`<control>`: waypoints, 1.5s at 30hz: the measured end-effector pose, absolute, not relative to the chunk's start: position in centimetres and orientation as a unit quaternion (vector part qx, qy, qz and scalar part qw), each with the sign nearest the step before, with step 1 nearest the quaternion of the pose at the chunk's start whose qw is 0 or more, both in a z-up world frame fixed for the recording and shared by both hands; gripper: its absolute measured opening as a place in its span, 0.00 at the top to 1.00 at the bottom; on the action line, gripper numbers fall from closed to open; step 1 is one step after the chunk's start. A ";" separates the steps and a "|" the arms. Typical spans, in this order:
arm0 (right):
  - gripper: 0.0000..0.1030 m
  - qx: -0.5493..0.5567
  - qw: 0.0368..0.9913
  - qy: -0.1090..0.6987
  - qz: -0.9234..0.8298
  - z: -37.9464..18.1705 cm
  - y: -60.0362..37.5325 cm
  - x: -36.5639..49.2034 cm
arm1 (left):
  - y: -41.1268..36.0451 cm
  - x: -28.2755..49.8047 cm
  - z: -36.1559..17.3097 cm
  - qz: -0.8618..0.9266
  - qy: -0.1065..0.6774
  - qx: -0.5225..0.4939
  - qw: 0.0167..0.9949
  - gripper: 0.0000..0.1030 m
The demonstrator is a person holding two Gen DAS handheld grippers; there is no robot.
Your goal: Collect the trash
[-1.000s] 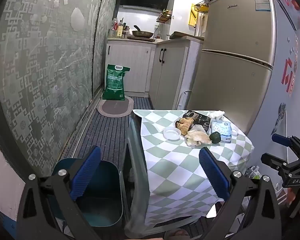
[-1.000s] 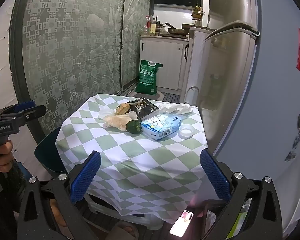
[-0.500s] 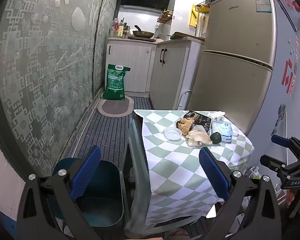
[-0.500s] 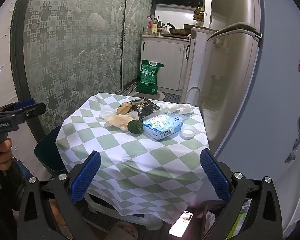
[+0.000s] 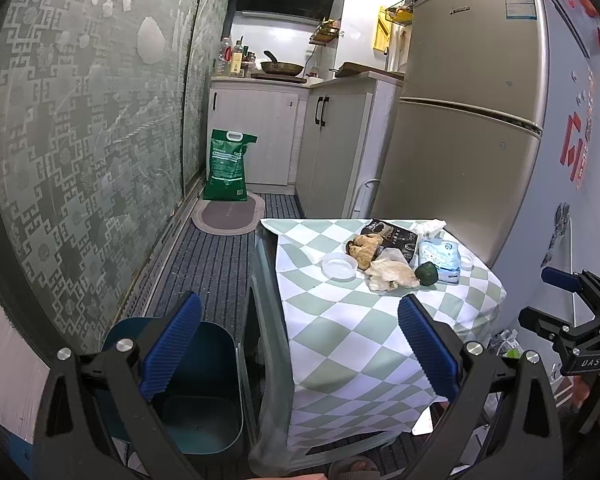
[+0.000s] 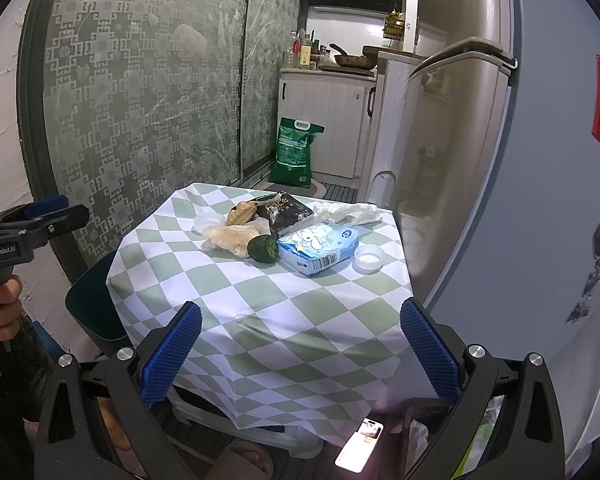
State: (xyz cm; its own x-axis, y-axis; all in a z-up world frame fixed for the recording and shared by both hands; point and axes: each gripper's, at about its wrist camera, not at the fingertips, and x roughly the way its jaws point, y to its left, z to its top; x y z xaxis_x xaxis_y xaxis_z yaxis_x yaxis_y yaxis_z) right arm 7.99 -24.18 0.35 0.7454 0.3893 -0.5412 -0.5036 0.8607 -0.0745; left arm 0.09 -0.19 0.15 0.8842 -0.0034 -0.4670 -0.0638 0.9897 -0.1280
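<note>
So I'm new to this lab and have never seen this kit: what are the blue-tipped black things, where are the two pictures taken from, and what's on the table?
They are hand-held grippers, one in each of a person's hands, each with a fisheye camera looking forward along its two blue-padded fingers. One picture is from the left gripper, the other from the right gripper. Each also catches the other at its edge. Both are open and hold nothing.

On the checked tablecloth lies a cluster: a black packet, a blue tissue pack, a crumpled white tissue, a dark green round fruit, pale crumpled wrappers, brownish food scraps and two small white lids. A teal bin stands open on the floor beside the table, in the left view.
</note>
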 end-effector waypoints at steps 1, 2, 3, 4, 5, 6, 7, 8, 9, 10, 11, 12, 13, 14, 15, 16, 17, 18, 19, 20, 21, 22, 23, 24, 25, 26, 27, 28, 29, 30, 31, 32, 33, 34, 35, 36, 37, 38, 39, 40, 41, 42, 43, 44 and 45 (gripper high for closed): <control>0.02 -0.108 0.928 0.264 0.240 0.3 -24.2 8.0 | -0.2 0.1 0.2 0.015 0.240 -0.070 0.968 0.03; 0.02 -0.110 0.928 0.263 0.240 0.4 -24.2 8.0 | -0.1 0.2 0.1 0.015 0.241 -0.070 0.968 0.03; 0.02 -0.110 0.928 0.263 0.241 0.4 -24.2 8.0 | -0.1 0.2 0.1 0.015 0.242 -0.070 0.968 0.03; 0.02 -0.109 0.928 0.262 0.241 0.4 -24.3 8.0 | -0.1 0.2 0.1 0.015 0.242 -0.070 0.968 0.03; 0.02 -0.109 0.928 0.262 0.240 0.4 -24.4 8.0 | 0.0 0.3 0.1 0.015 0.242 -0.071 0.968 0.03; 0.02 -0.109 0.928 0.262 0.240 0.4 -24.3 8.0 | 0.1 0.3 0.1 0.015 0.242 -0.072 0.968 0.03; 0.02 -0.108 0.928 0.262 0.240 0.4 -24.4 8.1 | -0.3 0.2 0.1 0.015 0.241 -0.072 0.968 0.03; 0.02 -0.109 0.928 0.263 0.240 0.5 -24.3 8.0 | -0.3 0.1 0.1 0.015 0.241 -0.071 0.968 0.03; 0.02 -0.109 0.928 0.263 0.240 0.5 -24.3 8.0 | -0.4 0.2 0.0 0.015 0.241 -0.070 0.968 0.03; 0.02 -0.110 0.928 0.262 0.240 0.5 -24.3 8.0 | -0.4 0.2 0.0 0.015 0.241 -0.070 0.968 0.03; 0.02 -0.110 0.928 0.263 0.241 0.5 -24.3 8.0 | -0.5 0.2 0.0 0.015 0.241 -0.069 0.968 0.03; 0.02 -0.109 0.928 0.263 0.241 0.5 -24.4 8.1 | -0.6 0.2 0.0 0.015 0.240 -0.068 0.968 0.03; 0.02 -0.110 0.928 0.262 0.241 0.5 -24.4 8.1 | -0.6 0.3 0.0 0.015 0.240 -0.068 0.968 0.03; 0.02 -0.109 0.928 0.262 0.241 0.4 -24.3 8.0 | -0.5 0.2 0.0 0.015 0.240 -0.069 0.968 0.03; 0.02 -0.109 0.928 0.263 0.241 0.4 -24.3 8.0 | -0.2 0.1 0.1 0.014 0.240 -0.071 0.968 0.03; 0.02 -0.110 0.928 0.262 0.240 0.4 -24.2 8.0 | -0.3 0.1 0.0 0.014 0.240 -0.071 0.968 0.03; 0.02 -0.110 0.928 0.262 0.240 0.4 -24.3 8.0 | -0.3 0.1 0.0 0.014 0.241 -0.071 0.968 0.03; 0.02 -0.110 0.928 0.262 0.240 0.5 -24.3 8.0 | -0.3 0.1 0.0 0.015 0.240 -0.070 0.968 0.03; 0.02 -0.109 0.928 0.262 0.240 0.5 -24.4 8.1 | -0.2 0.1 0.1 0.014 0.240 -0.070 0.968 0.03; 0.02 -0.110 0.928 0.262 0.240 0.5 -24.3 8.0 | -0.2 0.0 0.1 0.014 0.240 -0.070 0.968 0.03; 0.02 -0.110 0.928 0.262 0.240 0.5 -24.3 8.0 | -0.2 0.0 0.1 0.015 0.240 -0.070 0.968 0.03; 0.02 -0.110 0.928 0.262 0.240 0.4 -24.2 8.0 | -0.3 0.1 0.1 0.015 0.240 -0.070 0.968 0.03; 0.02 -0.110 0.928 0.262 0.240 0.4 -24.3 8.0 | -0.2 0.1 0.0 0.014 0.240 -0.070 0.968 0.03; 0.02 -0.111 0.928 0.262 0.240 0.5 -24.3 8.0 | -0.2 0.0 0.0 0.015 0.240 -0.070 0.968 0.03; 0.02 -0.113 0.928 0.263 0.240 0.4 -24.1 7.9 | -0.3 0.0 0.0 0.015 0.240 -0.071 0.968 0.03; 0.02 -0.113 0.928 0.262 0.240 0.4 -24.0 7.9 | -0.3 0.0 0.0 0.015 0.240 -0.071 0.968 0.03; 0.02 -0.115 0.928 0.262 0.240 0.4 -24.0 7.9 | -0.3 0.0 0.0 0.015 0.240 -0.071 0.968 0.03; 0.02 -0.115 0.928 0.262 0.240 0.4 -24.0 7.8 | -0.3 0.0 0.0 0.015 0.240 -0.070 0.968 0.03; 0.02 -0.115 0.927 0.262 0.240 0.4 -24.0 7.8 | -0.3 0.0 0.0 0.015 0.240 -0.070 0.968 0.03; 0.02 -0.115 0.928 0.262 0.240 0.4 -24.0 7.8 | -0.3 0.0 0.0 0.015 0.240 -0.070 0.968 0.03; 0.02 -0.115 0.928 0.262 0.239 0.4 -24.0 7.8 | -0.3 0.1 0.1 0.015 0.240 -0.071 0.968 0.03; 0.02 -0.114 0.928 0.262 0.240 0.4 -24.0 7.8 | -0.3 0.1 0.1 0.015 0.240 -0.071 0.968 0.03; 0.02 -0.114 0.928 0.262 0.240 0.4 -24.0 7.9 | -0.3 0.1 0.1 0.015 0.240 -0.071 0.968 0.03; 0.02 -0.115 0.927 0.264 0.241 0.4 -24.0 7.9 | -0.3 0.1 0.1 0.015 0.240 -0.071 0.968 0.03; 0.02 -0.115 0.927 0.264 0.240 0.4 -23.9 7.9 | -0.3 0.1 0.1 0.015 0.240 -0.070 0.968 0.03; 0.02 -0.117 0.927 0.262 0.240 0.4 -23.9 7.8 | -0.3 0.1 0.1 0.015 0.240 -0.071 0.968 0.03; 0.02 -0.118 0.927 0.262 0.241 0.4 -23.8 7.7 | -0.3 0.1 0.1 0.015 0.240 -0.071 0.968 0.03; 0.02 -0.118 0.927 0.262 0.242 0.4 -23.8 7.7 | -0.3 0.1 0.1 0.015 0.240 -0.071 0.968 0.03; 0.02 -0.118 0.927 0.262 0.241 0.4 -23.8 7.7 | -0.3 0.1 0.1 0.015 0.240 -0.071 0.968 0.03; 0.02 -0.118 0.927 0.262 0.241 0.4 -23.8 7.7 | -0.3 0.1 0.1 0.015 0.240 -0.070 0.968 0.03; 0.02 -0.117 0.927 0.263 0.242 0.4 -23.8 7.7 | -0.3 0.1 0.1 0.015 0.240 -0.071 0.968 0.03; 0.02 -0.118 0.927 0.263 0.241 0.4 -23.8 7.7 | -0.3 0.1 0.1 0.014 0.240 -0.071 0.968 0.03; 0.02 -0.119 0.927 0.262 0.241 0.4 -23.8 7.7 | -0.3 0.1 0.1 0.015 0.240 -0.071 0.968 0.03; 0.02 -0.118 0.927 0.262 0.242 0.4 -23.8 7.7 | -0.3 0.1 0.1 0.015 0.240 -0.071 0.968 0.03; 0.02 -0.118 0.927 0.262 0.242 0.4 -23.8 7.7 | -0.3 0.1 0.1 0.015 0.241 -0.071 0.968 0.03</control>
